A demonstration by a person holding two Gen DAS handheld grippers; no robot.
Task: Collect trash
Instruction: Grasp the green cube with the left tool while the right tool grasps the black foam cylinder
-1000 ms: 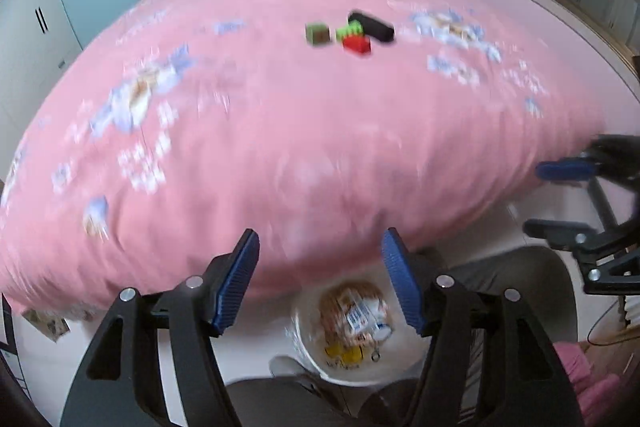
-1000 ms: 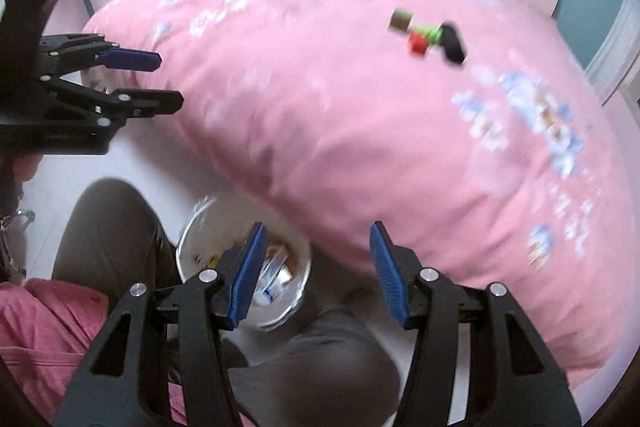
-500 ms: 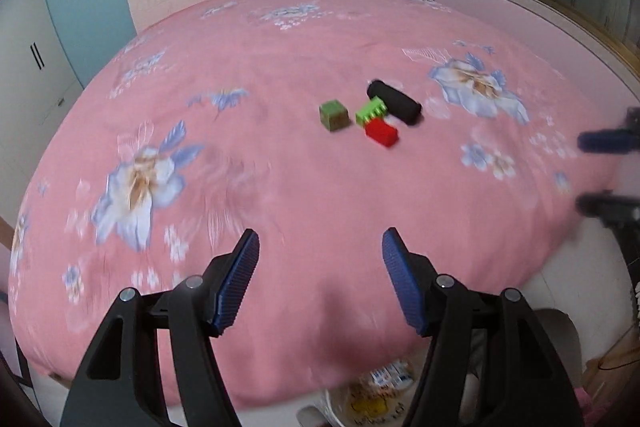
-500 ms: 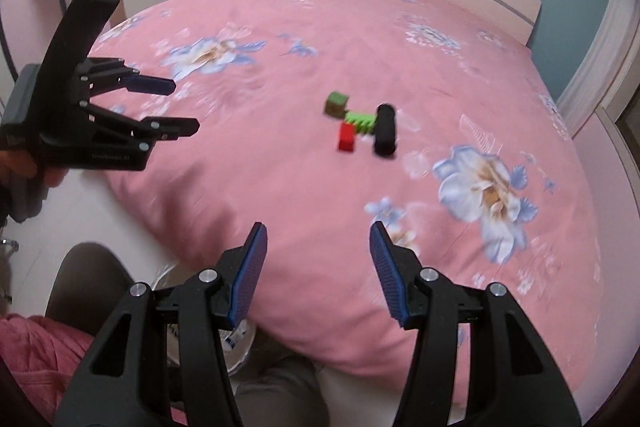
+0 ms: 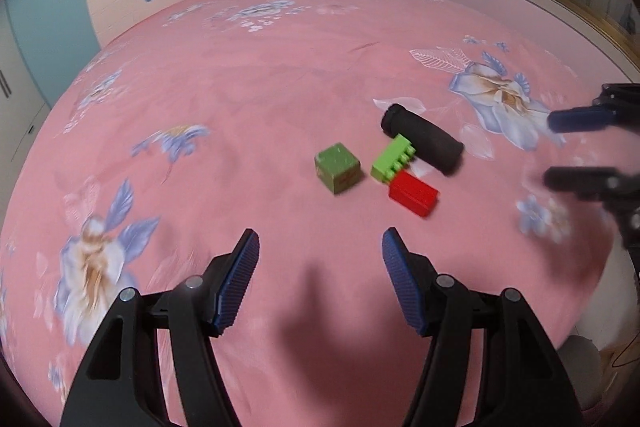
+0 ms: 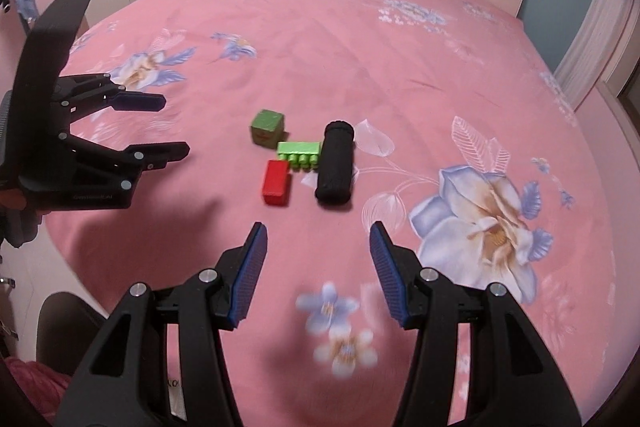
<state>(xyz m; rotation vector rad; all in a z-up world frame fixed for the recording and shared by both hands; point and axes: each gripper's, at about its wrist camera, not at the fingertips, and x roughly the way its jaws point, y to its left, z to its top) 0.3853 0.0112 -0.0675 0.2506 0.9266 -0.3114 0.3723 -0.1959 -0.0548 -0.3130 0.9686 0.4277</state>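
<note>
You've swung both grippers up from the bin onto the bed [image 5: 240, 107] — left gripper [image 5: 318, 281] and right gripper [image 6: 316, 269] both gape, empty. The green cube [image 5: 338, 167], green brick [image 5: 392, 159], red brick [image 5: 412, 195] and black roll [image 5: 424, 139] now lie just ahead — pick next.

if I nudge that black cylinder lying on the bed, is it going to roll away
Probably only a little. The black cylinder lies on its side, so it can roll, but the soft pink bedspread should slow it. The green studded brick appears to touch one side, likely blocking it that way. Its matte, textured surface suggests decent grip.
</note>
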